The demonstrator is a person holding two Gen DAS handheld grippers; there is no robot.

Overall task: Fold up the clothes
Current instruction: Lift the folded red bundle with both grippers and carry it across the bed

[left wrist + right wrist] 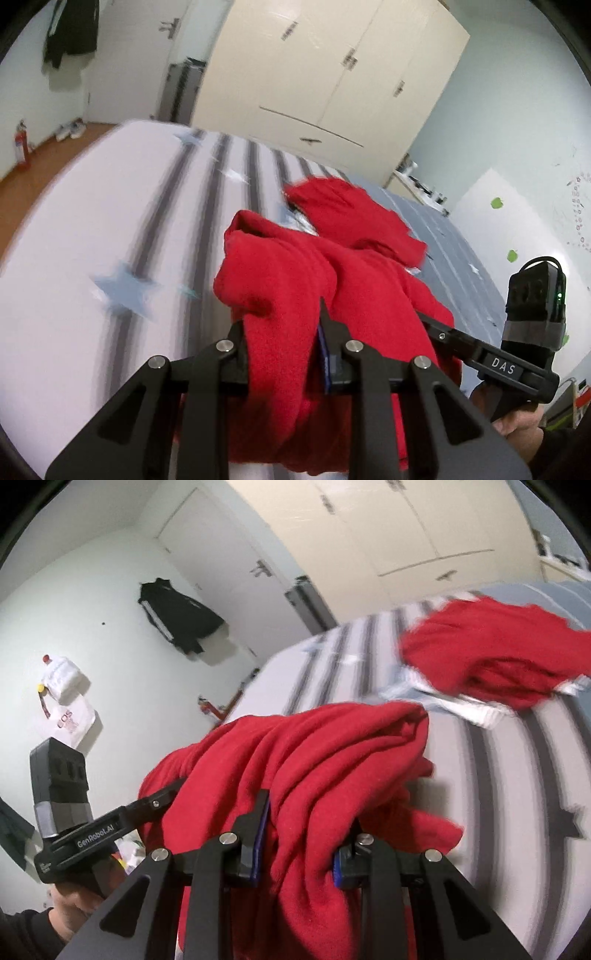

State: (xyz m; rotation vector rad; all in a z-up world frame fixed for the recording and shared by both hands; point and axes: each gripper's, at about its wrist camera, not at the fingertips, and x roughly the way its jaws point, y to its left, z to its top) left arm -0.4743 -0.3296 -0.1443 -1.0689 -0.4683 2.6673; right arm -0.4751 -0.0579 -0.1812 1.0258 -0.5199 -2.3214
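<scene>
A red garment (pixel 332 280) hangs bunched over the striped bed (pixel 110 229). My left gripper (pixel 284 332) is shut on a thick fold of it, the cloth filling the gap between the fingers. My right gripper (pixel 306 819) is shut on another bunch of the same red garment (pixel 314 753). Each gripper shows in the other's view, the right gripper (pixel 436 332) at the garment's right side and the left gripper (pixel 162 801) at its left. The garment's far end (pixel 498 653) trails onto the bed. Both views are motion-blurred.
The bed has white and grey stripes with blue stars (pixel 125 291). A folded white and blue cloth (pixel 454 701) lies under the garment's far end. A cream wardrobe (pixel 325 70) stands behind the bed. A black jacket (pixel 177 616) hangs on the wall.
</scene>
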